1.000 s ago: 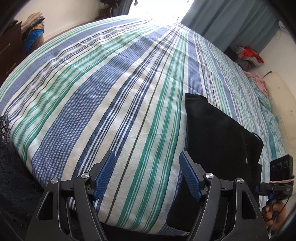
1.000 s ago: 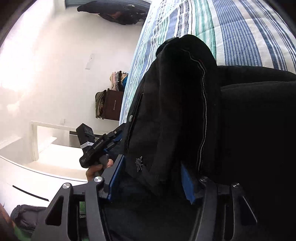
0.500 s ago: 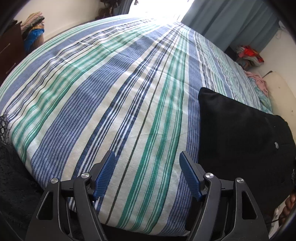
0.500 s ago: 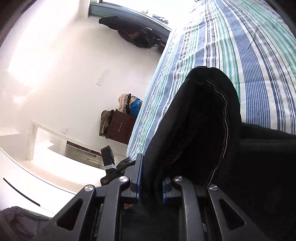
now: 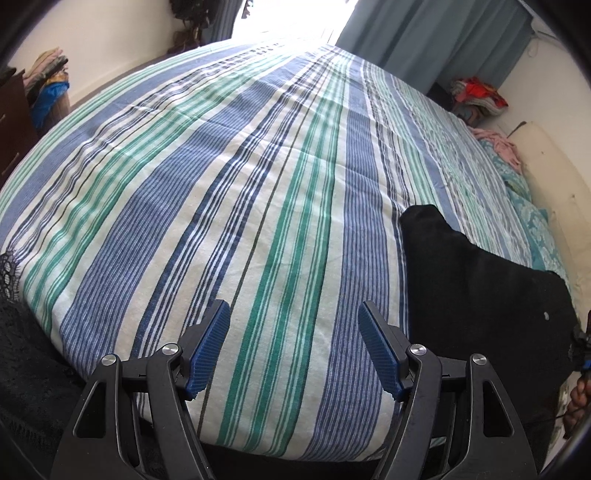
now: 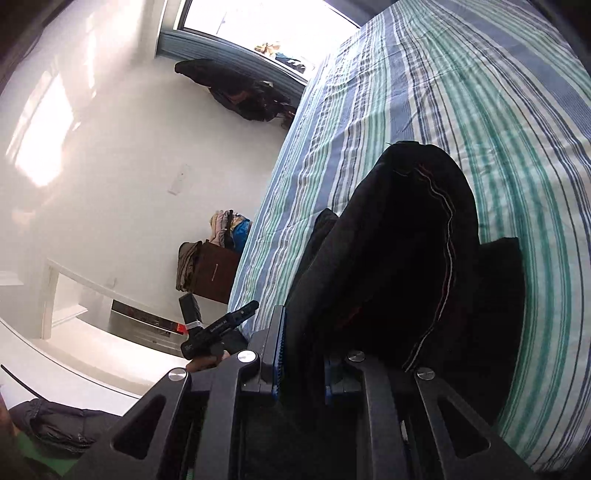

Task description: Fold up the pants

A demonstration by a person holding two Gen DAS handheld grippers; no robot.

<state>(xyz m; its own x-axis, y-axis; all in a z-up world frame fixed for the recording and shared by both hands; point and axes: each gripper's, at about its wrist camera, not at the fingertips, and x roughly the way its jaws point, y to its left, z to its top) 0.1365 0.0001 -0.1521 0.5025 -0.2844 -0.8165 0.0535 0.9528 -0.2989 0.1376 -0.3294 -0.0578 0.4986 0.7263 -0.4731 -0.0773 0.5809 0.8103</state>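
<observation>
The black pants [image 5: 484, 291] lie bunched at the right of the striped bed [image 5: 240, 177] in the left wrist view. My left gripper [image 5: 293, 343] is open and empty, low over the bed's near edge, left of the pants. In the right wrist view my right gripper [image 6: 301, 354] is shut on a thick fold of the black pants [image 6: 399, 258] and holds it lifted off the bed [image 6: 498, 110]. The part of the pants inside the jaws is hidden.
A dark wooden dresser [image 6: 214, 273] with piled clothes stands by the bed's side. Blue curtains [image 5: 424, 33] and a pile of clothes [image 5: 476, 96] are beyond the far end. Black lace fabric [image 5: 22, 332] hangs at the near left edge.
My right gripper closed on the pants and lifted them, drawing them to the right and off the bed surface. The left gripper stayed still and open.
</observation>
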